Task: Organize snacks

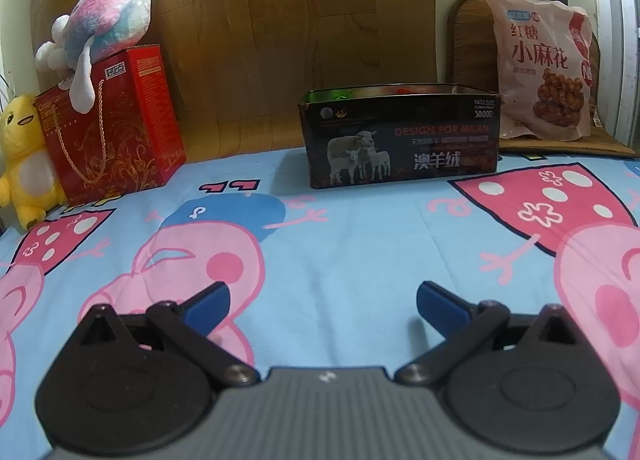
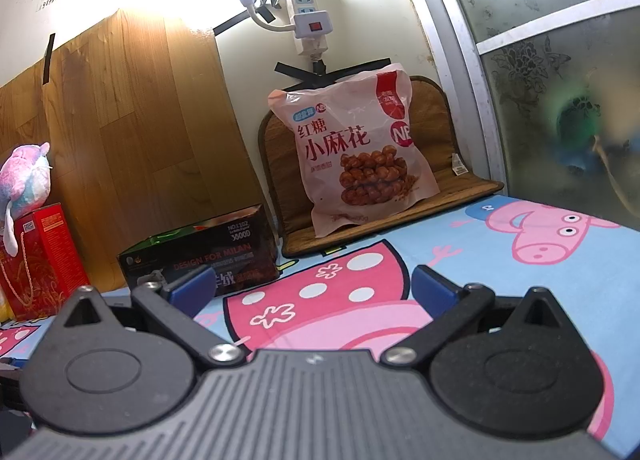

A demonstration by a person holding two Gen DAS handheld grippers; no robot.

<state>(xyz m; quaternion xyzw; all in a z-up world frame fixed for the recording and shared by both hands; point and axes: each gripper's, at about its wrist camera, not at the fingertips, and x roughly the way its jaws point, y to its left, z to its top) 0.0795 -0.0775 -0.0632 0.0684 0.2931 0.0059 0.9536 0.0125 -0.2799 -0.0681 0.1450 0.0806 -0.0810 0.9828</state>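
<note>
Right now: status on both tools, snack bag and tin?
Left tool open, empty. Right tool open, empty. Snack bag upright on brown mat; open tin on sheet. Nothing blocking.

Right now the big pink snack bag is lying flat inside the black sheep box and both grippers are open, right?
Not quite. The pink snack bag is not in the black sheep box; it stands propped upright on the brown mat against the wall, beside the box, as the right wrist view shows. Both the left gripper and the right gripper are open.
</note>
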